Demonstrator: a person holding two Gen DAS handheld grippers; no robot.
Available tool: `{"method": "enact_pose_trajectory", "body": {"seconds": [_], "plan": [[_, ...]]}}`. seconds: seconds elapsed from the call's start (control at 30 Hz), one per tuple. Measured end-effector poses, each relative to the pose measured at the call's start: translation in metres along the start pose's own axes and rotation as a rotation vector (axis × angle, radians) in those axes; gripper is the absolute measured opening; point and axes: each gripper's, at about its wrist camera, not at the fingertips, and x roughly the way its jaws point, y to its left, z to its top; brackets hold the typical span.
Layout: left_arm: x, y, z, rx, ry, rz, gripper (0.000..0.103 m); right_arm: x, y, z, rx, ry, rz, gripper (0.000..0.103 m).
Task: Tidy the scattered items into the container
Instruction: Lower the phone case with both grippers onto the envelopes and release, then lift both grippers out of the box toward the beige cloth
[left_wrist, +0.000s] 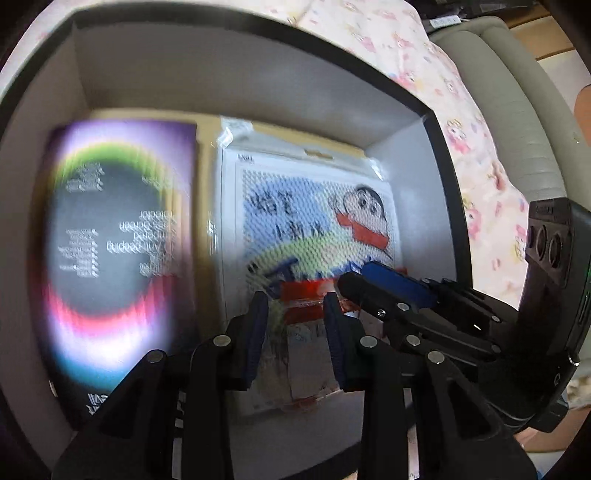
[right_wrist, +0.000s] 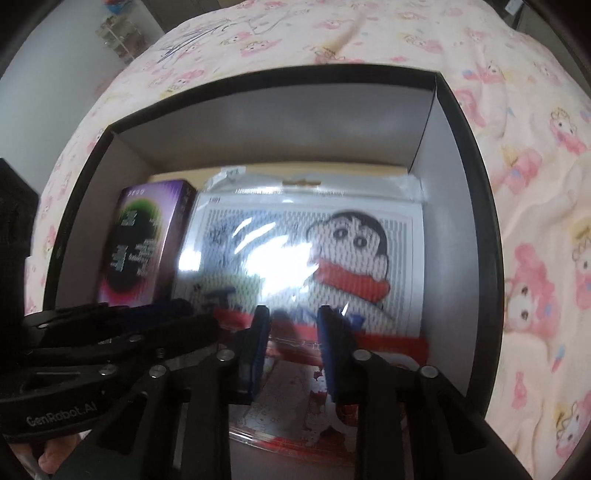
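Between my right claw's parted fingers, low in the frame, a small clear packet lies on the cartoon package inside the box. I judge it was just set there, flat, to stack neatly. Nothing is gripped; whether the pads touch it I cannot tell. My left claw hovers equally parted and empty, beside the purple carton at left.

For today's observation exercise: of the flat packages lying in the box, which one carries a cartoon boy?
The clear-wrapped white pack, on the right of the box. The purple pack beside it shows only a dark oval with text.
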Motion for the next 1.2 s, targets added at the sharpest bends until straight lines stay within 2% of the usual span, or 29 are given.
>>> {"method": "enact_pose_trajectory", "body": {"seconds": [0.1, 0.17, 0.23, 0.4, 0.53, 0.57, 0.73, 0.87, 0.97, 1.03, 1.1, 1.2], "plan": [[-0.01, 0.002, -0.007, -0.02, -0.04, 0.011, 0.03, -0.01, 0.0, -0.009, 0.014, -0.041, 0.028, 0.021], [-0.017, 0.002, -0.014, -0.026, -0.061, 0.012, 0.03, -0.022, -0.001, -0.017, 0.027, -0.084, 0.002, 0.021], [-0.017, -0.002, -0.02, -0.017, -0.046, -0.006, 0.03, -0.035, -0.001, -0.025, 0.028, -0.128, -0.026, 0.021], [-0.031, 0.001, -0.006, 0.007, -0.045, 0.003, 0.03, -0.034, -0.001, -0.028, 0.029, -0.11, -0.035, 0.021], [-0.031, 0.011, -0.004, -0.017, -0.002, -0.106, 0.03, -0.031, 0.002, -0.03, 0.025, -0.104, -0.047, 0.021], [-0.03, 0.011, -0.004, -0.011, -0.004, -0.104, 0.03, -0.029, 0.004, -0.029, 0.023, -0.103, -0.052, 0.021], [-0.042, 0.003, -0.01, 0.074, -0.072, 0.003, 0.03, -0.022, 0.01, -0.031, 0.01, -0.11, -0.077, 0.023], [-0.061, 0.003, -0.027, 0.117, -0.135, 0.041, 0.033, -0.029, 0.01, -0.036, 0.031, -0.141, -0.091, 0.025], [-0.084, 0.0, -0.043, 0.153, -0.209, 0.067, 0.045, -0.042, 0.014, -0.041, 0.048, -0.192, -0.112, 0.033], [-0.093, -0.015, -0.046, 0.182, -0.261, 0.091, 0.047, -0.057, 0.021, -0.048, 0.053, -0.247, -0.14, 0.046], [-0.105, -0.02, -0.048, 0.203, -0.315, 0.114, 0.053, -0.074, 0.029, -0.056, 0.055, -0.299, -0.168, 0.052], [-0.104, -0.048, -0.042, 0.233, -0.38, 0.144, 0.056, -0.101, 0.039, -0.071, 0.059, -0.368, -0.147, 0.053]]}}
